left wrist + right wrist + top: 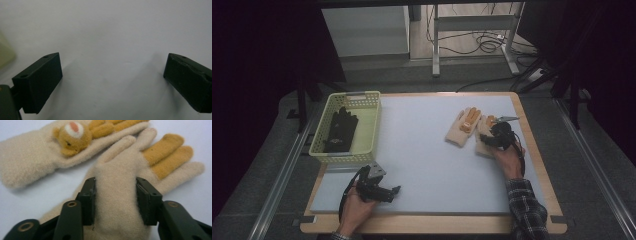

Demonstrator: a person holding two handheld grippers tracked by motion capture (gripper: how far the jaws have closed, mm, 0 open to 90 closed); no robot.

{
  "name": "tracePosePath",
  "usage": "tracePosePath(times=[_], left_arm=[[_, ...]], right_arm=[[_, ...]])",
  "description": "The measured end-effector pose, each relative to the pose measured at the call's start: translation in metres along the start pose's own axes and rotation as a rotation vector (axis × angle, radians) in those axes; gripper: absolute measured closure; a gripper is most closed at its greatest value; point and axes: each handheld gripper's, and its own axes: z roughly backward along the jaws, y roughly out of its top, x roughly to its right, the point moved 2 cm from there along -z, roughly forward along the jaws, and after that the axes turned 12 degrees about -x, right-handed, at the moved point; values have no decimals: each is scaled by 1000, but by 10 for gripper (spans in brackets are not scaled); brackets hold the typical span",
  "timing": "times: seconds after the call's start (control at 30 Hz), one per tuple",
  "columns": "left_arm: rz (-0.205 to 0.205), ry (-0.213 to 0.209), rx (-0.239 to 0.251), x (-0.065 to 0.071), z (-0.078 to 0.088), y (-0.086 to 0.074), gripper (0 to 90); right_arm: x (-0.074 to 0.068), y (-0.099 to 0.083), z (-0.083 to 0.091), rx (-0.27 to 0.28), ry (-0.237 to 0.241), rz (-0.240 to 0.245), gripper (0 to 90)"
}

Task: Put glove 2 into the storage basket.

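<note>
- Pinching the nearer cream glove point(117, 195) across its palm is the step I have in hand; it lies at the right of the high view, on the pale mat point(432, 150), and in the right gripper view the wool bulges up between the two black jaws.
- My right gripper point(116, 200) is clamped on that glove, one pad against each side of the palm. I judge the hold is on a fold of wool rather than the whole thickness, so I would press firmly before lifting and raise slowly, watching that the fabric does not slide out.
- Its mate, the glove with the bear face point(72, 135), lies just beside it at the upper left of the right gripper view, its edge touching or nearly touching the held one. I would lift straight up so it is not dragged along.
- My left gripper point(384, 191) rests at the lower left of the high view with its jaws spread wide and nothing between them.
- At the left of the high view, a yellow basket point(372, 125) holds a black glove point(341, 131). I take it as the likely destination and would carry the glove high over its rim.
</note>
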Motion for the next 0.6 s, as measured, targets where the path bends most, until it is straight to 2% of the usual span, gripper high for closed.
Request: tracePosePath(times=[0.03, 0.13, 0.2, 0.4, 0.53, 0.6], left_arm=[[1, -3, 1, -2, -1, 1, 26], [24, -52, -12, -6, -2, 1, 35], [35, -66, -15, -7, -3, 1, 34], [32, -64, -15, -7, -3, 1, 35], [32, -63, -13, -7, -3, 0, 35], [32, -62, -13, -7, -3, 0, 35]], right_arm=[[1, 0, 0, 0, 3, -5, 572], [3, -2, 2, 7, 16, -18, 583], [3, -3, 4, 13, 22, -28, 586], [2, -11, 16, 28, 23, -32, 591], [1, -23, 38, 64, 22, -31, 591], [-1, -29, 47, 87, 40, -16, 591]])
